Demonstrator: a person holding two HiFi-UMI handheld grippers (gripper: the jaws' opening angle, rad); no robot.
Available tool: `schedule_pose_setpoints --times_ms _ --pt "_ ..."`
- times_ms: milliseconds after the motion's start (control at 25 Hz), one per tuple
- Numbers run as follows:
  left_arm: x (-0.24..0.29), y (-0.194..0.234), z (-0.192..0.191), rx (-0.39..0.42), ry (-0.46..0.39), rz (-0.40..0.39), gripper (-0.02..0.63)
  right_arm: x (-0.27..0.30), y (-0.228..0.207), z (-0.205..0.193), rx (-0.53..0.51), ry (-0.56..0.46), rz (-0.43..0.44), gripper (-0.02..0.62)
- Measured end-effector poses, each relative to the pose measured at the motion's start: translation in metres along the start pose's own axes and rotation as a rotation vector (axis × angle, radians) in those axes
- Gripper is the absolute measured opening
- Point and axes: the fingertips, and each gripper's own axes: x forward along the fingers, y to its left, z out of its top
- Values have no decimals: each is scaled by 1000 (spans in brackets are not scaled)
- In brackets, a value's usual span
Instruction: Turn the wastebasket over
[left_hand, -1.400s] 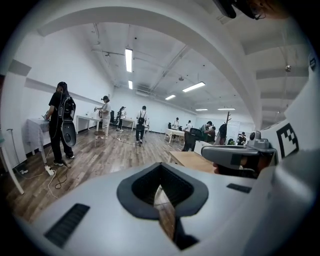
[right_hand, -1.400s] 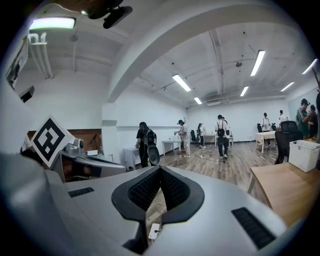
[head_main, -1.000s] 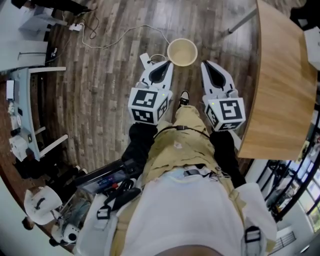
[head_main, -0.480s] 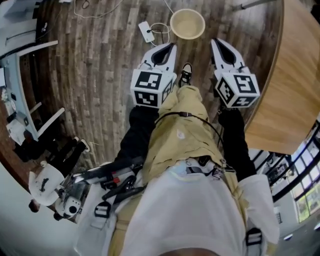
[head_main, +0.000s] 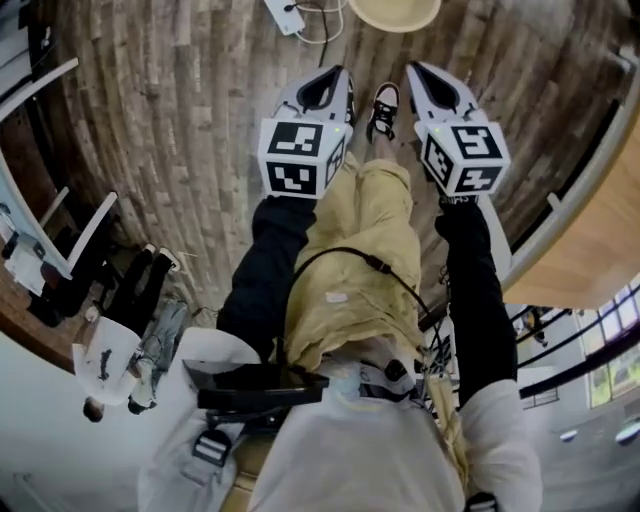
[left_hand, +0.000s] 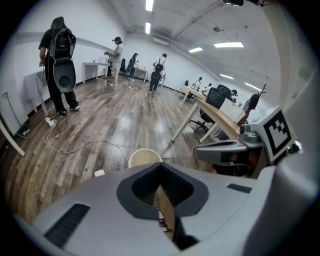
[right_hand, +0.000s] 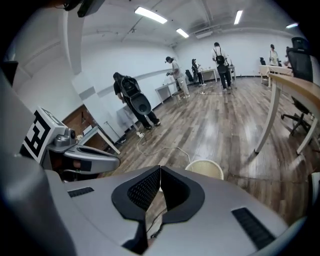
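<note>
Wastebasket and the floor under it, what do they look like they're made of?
Wastebasket: probably plastic with a matte finish. It has an even cream colour, a thin rim and no shine. Any surface pattern is too small to tell.
Floor: grey-brown wood-look planks with visible grain and seams. The finish is semi-gloss, since the ceiling lights reflect in it. Real wood or laminate can't be told.

In my head view the wastebasket (head_main: 395, 14) sits at 12 o'clock, cut by the top edge, so I get only the near arc of its rim. The power strip (head_main: 283, 15) at 11 o'clock is clipped too. The counter (head_main: 600, 250) runs off at 3 o'clock. In the left gripper view the left tool (left_hand: 160, 170) covers the wastebasket's body below the rim. The right tool (right_hand: 160, 171) does likewise in its own view. The distant people (left_hand: 116, 52) are too small for me to read.
</note>
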Motion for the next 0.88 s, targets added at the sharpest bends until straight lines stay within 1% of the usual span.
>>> schedule_pose_setpoints --times_ms 120,240,480,640,880 --pt "31 32 -43 -6 69 -13 2 46 -7 -44 -5 80 19 21" --pt "53 61 -77 -15 118 -14 2 87 -19 -80 -18 142 27 21" --pt "78 104 -124 -39 180 -9 2 149 -41 -132 -81 267 29 21" --pt "100 120 -132 -47 180 -10 2 182 -50 -148 -113 311 31 21" --pt "140 128 -130 -38 178 -38 2 227 -64 -161 -157 353 36 21"
